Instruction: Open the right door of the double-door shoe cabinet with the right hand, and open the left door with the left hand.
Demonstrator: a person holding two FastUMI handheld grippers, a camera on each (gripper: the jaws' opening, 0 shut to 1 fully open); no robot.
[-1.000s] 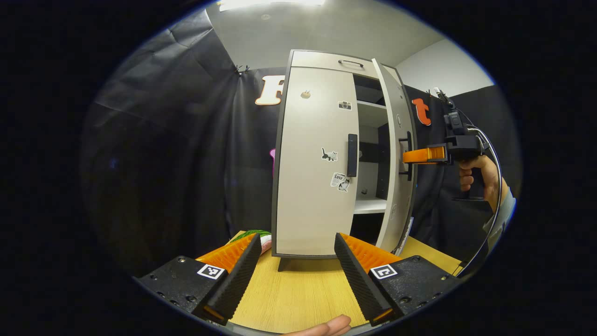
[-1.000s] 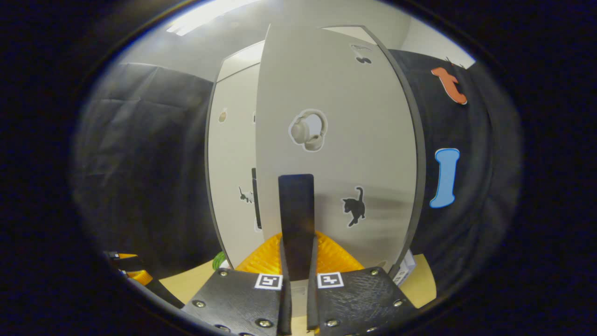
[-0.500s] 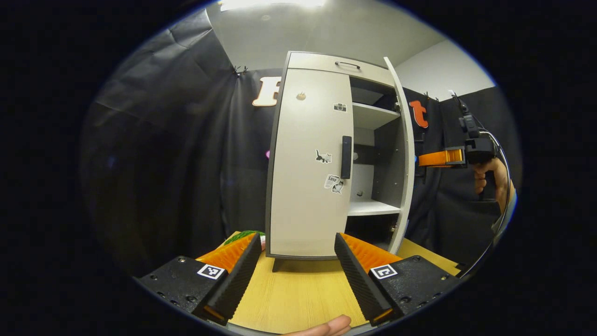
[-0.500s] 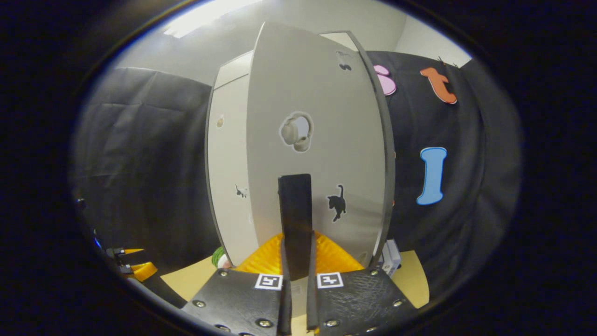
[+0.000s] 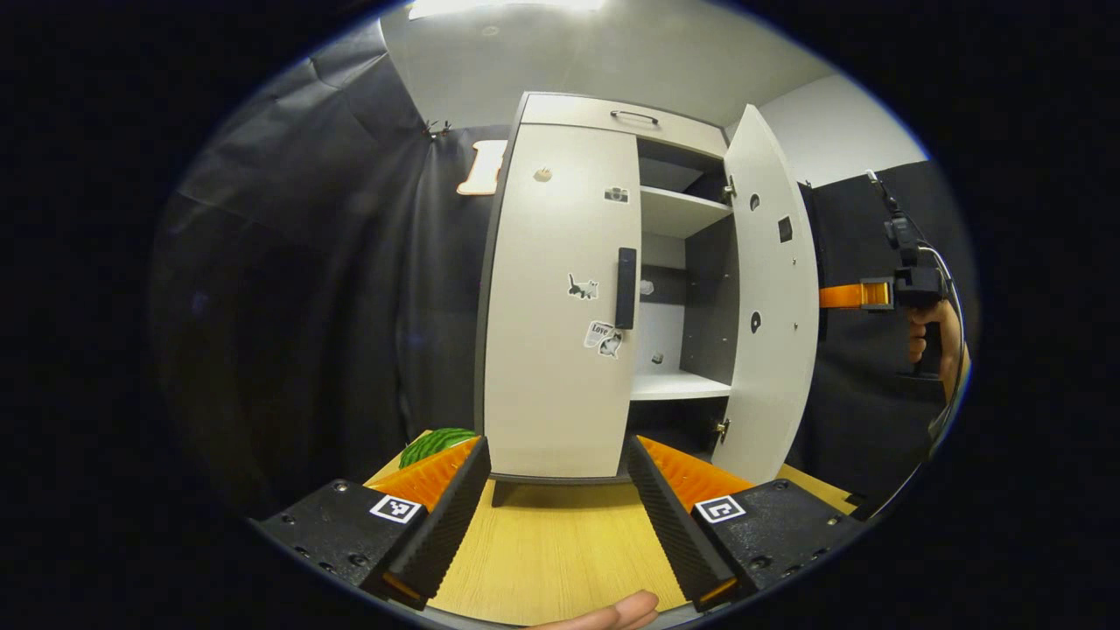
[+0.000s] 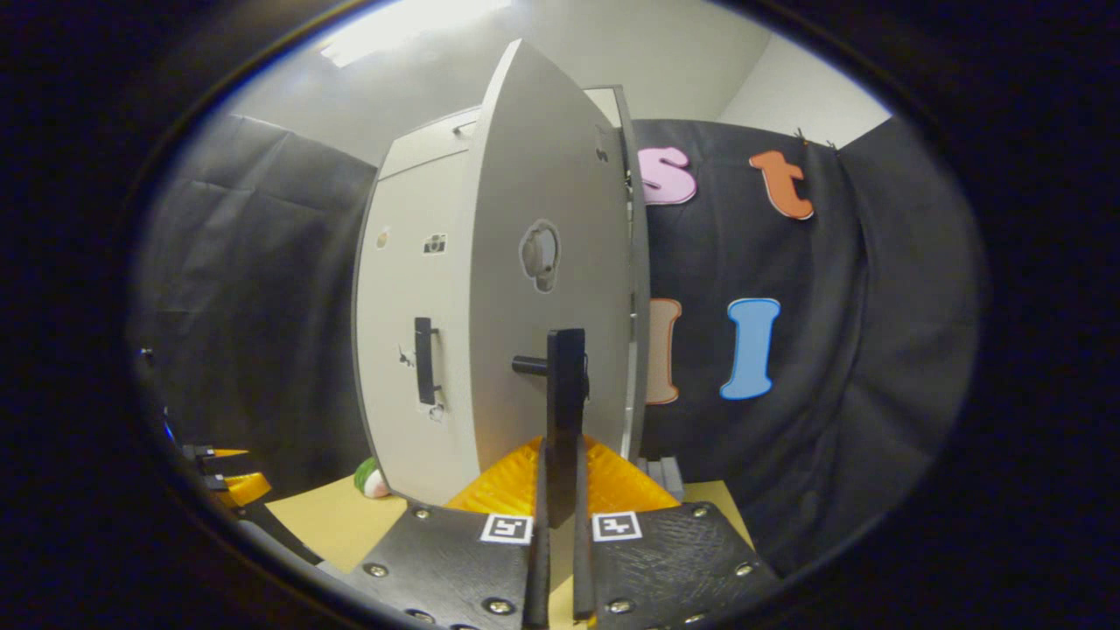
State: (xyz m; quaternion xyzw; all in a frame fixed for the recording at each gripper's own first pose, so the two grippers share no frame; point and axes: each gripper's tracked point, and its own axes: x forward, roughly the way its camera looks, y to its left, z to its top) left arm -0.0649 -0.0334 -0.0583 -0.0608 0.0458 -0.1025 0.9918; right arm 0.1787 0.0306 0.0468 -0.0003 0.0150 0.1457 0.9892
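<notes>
My right tool [image 6: 556, 525] is clamped on the right door's handle [image 6: 565, 411], and that right door [image 5: 770, 306] stands swung wide, showing the shelves of the shoe cabinet [image 5: 604, 109] on the surface [image 5: 551, 551]. So I judge the right-hand step nearly done. My left tool [image 5: 556, 516] hangs wide and empty, low and short of the left door [image 5: 551, 350], which is shut. Next I must lift it to the left door's handle [image 5: 626, 287], pinch, and pull.
</notes>
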